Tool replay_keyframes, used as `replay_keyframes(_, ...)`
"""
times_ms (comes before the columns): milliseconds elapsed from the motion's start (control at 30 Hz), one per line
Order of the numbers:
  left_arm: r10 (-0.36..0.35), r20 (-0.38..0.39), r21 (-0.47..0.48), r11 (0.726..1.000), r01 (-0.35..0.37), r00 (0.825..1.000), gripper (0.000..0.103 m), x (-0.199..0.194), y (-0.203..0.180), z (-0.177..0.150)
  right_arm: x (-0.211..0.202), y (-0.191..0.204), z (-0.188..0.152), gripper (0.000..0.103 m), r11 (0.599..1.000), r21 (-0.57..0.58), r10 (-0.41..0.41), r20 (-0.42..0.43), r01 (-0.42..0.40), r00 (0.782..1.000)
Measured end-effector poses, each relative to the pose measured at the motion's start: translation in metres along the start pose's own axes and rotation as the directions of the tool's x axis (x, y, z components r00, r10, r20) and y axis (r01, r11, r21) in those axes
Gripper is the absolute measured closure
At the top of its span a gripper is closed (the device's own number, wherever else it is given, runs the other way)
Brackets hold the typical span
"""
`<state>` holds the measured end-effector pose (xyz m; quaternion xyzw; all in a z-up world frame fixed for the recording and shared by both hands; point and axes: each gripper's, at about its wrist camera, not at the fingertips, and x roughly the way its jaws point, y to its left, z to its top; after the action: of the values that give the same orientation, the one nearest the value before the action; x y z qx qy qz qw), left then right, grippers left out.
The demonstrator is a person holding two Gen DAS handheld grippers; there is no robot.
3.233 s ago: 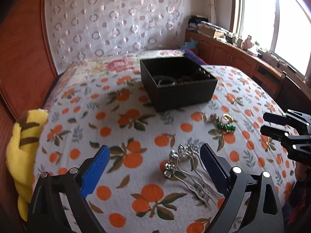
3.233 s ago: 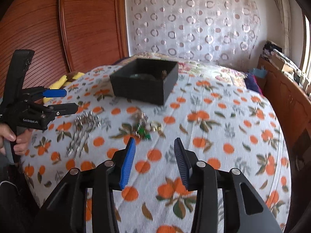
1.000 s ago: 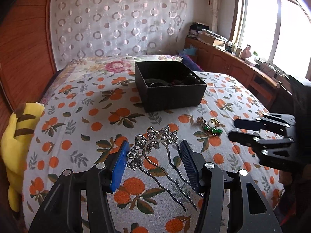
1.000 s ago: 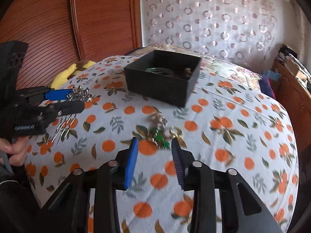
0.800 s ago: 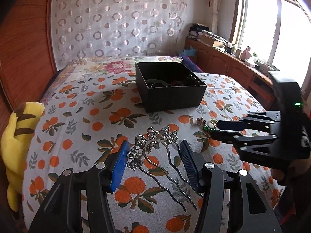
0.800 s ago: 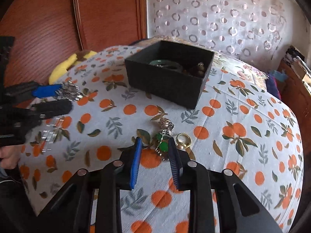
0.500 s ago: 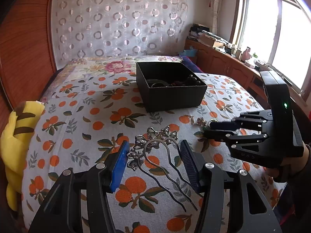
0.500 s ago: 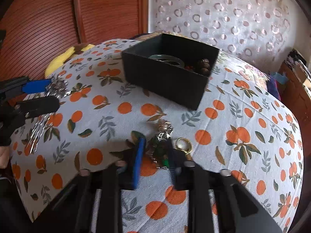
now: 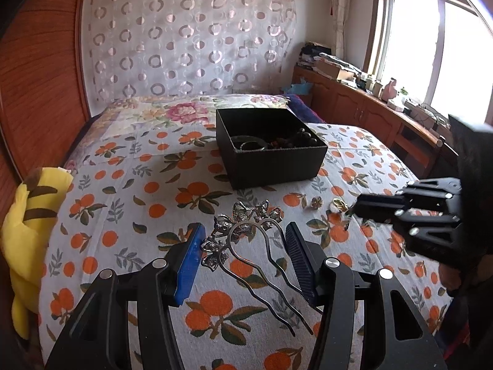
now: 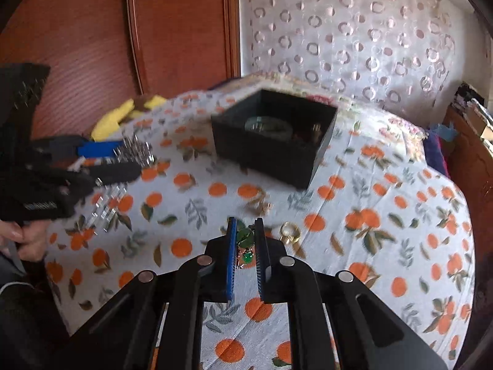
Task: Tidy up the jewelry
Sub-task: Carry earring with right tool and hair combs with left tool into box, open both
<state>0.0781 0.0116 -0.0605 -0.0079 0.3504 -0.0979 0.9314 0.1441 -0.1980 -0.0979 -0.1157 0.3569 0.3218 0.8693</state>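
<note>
Both tools are engaged. The left gripper (image 9: 243,246) is clamped across the silver hair comb (image 9: 246,234), its pads bearing on the outer prongs just below the ornate bow-and-flower crown, the comb raised off the orange-print bedspread (image 9: 148,191). The right gripper (image 10: 245,246) has just been closing and its jaws now stand nearly together on the green-stone earring (image 10: 245,240), which sits pinched between the pads with a lower bead dangling. The open black box (image 10: 271,154), already holding a bangle and beads, sits beyond both tools. A gold ring (image 10: 289,231) lies just beside the right gripper on the cloth, and a small flower-shaped piece (image 9: 315,202) lies near it. Assessment: the comb looks light, rigid metal, with thin prongs that could flex or slide between smooth pads; the hold near the crown appears sound. The earring seems very light, jointed and slippery, liable to swing or drop out; a grip on the solid green stone rather than its links is preferable. The ring is likely hard to pinch flat against soft fabric.
</note>
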Motion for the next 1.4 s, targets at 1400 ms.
replay_keyframes(1400,0.023,0.074,0.042,0.999,-0.026,0.997,0.051,0.05,0.006,0.093,0.052,-0.063,0.109,0.085,0.994,0.111,-0.02,0.064,0.013,0.998)
